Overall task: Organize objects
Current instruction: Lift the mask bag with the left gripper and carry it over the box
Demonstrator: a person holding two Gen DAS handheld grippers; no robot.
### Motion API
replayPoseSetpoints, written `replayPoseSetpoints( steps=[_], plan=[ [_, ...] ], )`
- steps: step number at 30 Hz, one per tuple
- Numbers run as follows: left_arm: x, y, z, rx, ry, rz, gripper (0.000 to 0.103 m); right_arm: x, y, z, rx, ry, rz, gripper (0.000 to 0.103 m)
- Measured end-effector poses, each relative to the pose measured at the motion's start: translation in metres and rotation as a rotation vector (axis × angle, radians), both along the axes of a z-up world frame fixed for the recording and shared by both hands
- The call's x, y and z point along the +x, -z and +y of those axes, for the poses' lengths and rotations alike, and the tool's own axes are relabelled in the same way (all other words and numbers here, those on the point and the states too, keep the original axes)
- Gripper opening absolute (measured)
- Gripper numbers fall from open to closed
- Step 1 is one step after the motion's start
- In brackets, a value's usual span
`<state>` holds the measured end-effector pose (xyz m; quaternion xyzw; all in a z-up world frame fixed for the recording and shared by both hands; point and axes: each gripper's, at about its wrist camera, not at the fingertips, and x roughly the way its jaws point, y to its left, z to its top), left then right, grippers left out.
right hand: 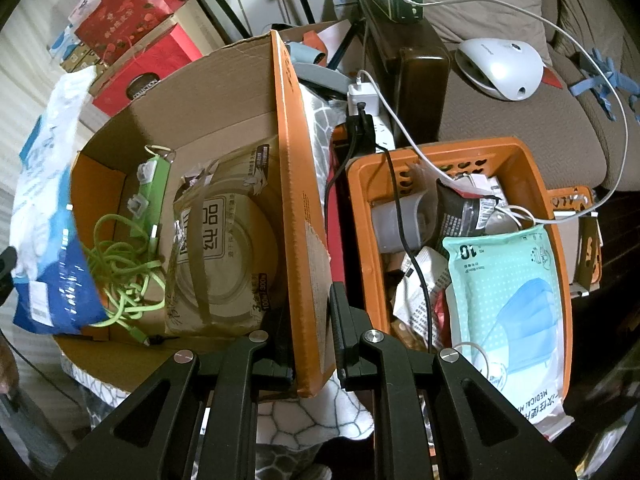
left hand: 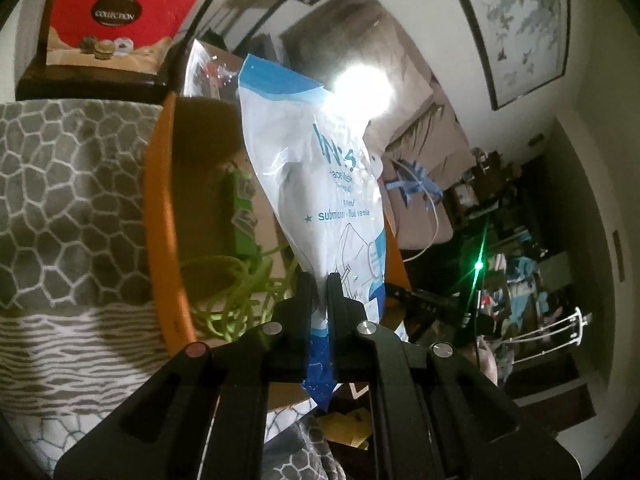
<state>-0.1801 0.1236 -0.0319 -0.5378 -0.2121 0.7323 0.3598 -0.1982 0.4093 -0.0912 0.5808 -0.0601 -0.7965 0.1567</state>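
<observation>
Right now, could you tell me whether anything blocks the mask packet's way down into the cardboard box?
Nothing visible blocks it. The left tool holds the mask packet at the open top of the cardboard box, whose flap the right tool pinches. Inside, the green cable and tissue pack only lie on the bottom.

"COLLECTION" on red box (left hand: 120, 16), seemingly "Face Mask" on pouch (left hand: 316, 152)

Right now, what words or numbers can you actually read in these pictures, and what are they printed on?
"COLLECTION": red box.
"submicron" and, partly, "face mask": white-and-blue bag in the left gripper.
"10" upside down and "MEDICAL": mint mask pack in the orange basket.
"100" and "300": tissue pack in the cardboard box.
Other print is too small or blurred.
</observation>
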Motion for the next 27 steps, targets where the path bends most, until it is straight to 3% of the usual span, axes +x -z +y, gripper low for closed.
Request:
replayPoseSetpoints(
  steps=[9, 16, 21, 24, 27],
  plan=[
    [0.004, 0.014, 0.030, -0.043, 0.011, -0.027, 0.006, 0.001, 0.000, 0.000, -0.001, 0.000, 0.000, 0.013],
    [0.006, 0.036, 0.027, -0.111, -0.009, -0.056, 0.006, 0.001, 0.000, 0.000, -0.003, 0.000, 0.000, 0.013],
    [0.010, 0.036, 0.022, -0.156, -0.012, -0.042, 0.007, 0.001, 0.000, -0.002, -0.002, 0.000, -0.002, 0.014],
    [0.014, 0.033, 0.023, -0.200, -0.019, -0.026, 0.010, 0.001, 0.000, -0.003, -0.003, 0.000, -0.001, 0.014],
    [0.017, 0.026, 0.024, -0.239, -0.023, 0.000, 0.022, 0.001, 0.000, -0.004, -0.005, 0.000, -0.001, 0.015]
  ],
)
